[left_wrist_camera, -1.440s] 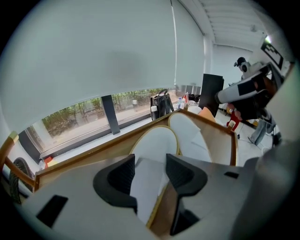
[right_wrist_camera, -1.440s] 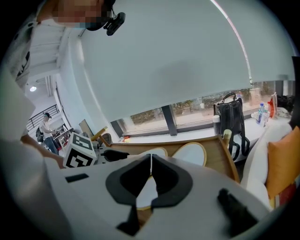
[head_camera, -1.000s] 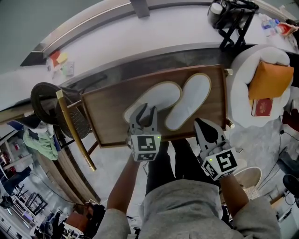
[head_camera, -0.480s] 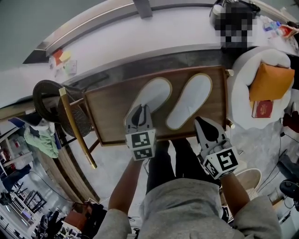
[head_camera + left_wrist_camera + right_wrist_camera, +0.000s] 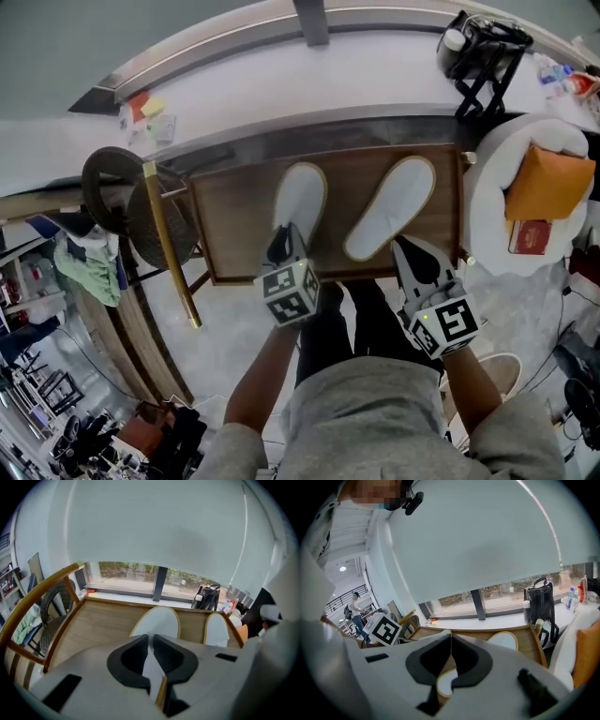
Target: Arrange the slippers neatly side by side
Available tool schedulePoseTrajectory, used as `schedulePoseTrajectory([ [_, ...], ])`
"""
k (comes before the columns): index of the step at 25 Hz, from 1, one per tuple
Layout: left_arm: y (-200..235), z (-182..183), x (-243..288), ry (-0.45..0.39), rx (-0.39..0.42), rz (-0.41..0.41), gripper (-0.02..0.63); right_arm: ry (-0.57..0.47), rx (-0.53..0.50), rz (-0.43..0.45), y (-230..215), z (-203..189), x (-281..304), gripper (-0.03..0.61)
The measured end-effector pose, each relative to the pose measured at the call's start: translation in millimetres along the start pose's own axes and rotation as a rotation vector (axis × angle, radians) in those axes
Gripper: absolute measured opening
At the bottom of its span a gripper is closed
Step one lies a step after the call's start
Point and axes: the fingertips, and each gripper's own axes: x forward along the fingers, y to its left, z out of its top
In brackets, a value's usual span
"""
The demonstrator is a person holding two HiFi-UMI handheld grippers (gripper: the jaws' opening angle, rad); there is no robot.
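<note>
Window ledge point(image 5: 244, 84), white, curving across the top of the frame. Wooden table point(image 5: 234, 225), centre. Left slipper point(image 5: 300, 192), white with tan rim, centre of the table, lying lengthwise up the frame. Right slipper point(image 5: 394, 211), same make, beside it but apart, leaning rightward. Left gripper point(image 5: 283, 244), lower centre: jaws just closing, clamped on the left slipper's near end. Right gripper point(image 5: 405, 251), lower right, at the table's near edge: jaws together, nothing held.

left slipper point(image 5: 300, 199): white, tan-edged, toe away | right slipper point(image 5: 394, 217): same (angled), apart
</note>
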Motion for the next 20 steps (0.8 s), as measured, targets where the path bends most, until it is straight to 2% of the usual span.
schedulePoseTrajectory([
  [4,11.6,-9.1,-4.8,0.027,-0.122,0.045,0.048,-0.016,-0.012,0.013,4.6,4.8,0.8,0.027],
  [11,9.9,-13.7,6.8,0.051,-0.198,0.04,0.048,-0.007,-0.019,0.017,6.1,4.4,4.0,0.026],
  [16,0.4,-16.5,10.1,0.061,-0.209,0.01,0.048,0.0,-0.017,0.014,4.0,1.2,3.7,0.026],
  [20,-5.7,-17.6,12.1,0.065,-0.166,-0.018,0.049,-0.002,-0.013,0.012,2.0,0.5,4.9,0.026],
])
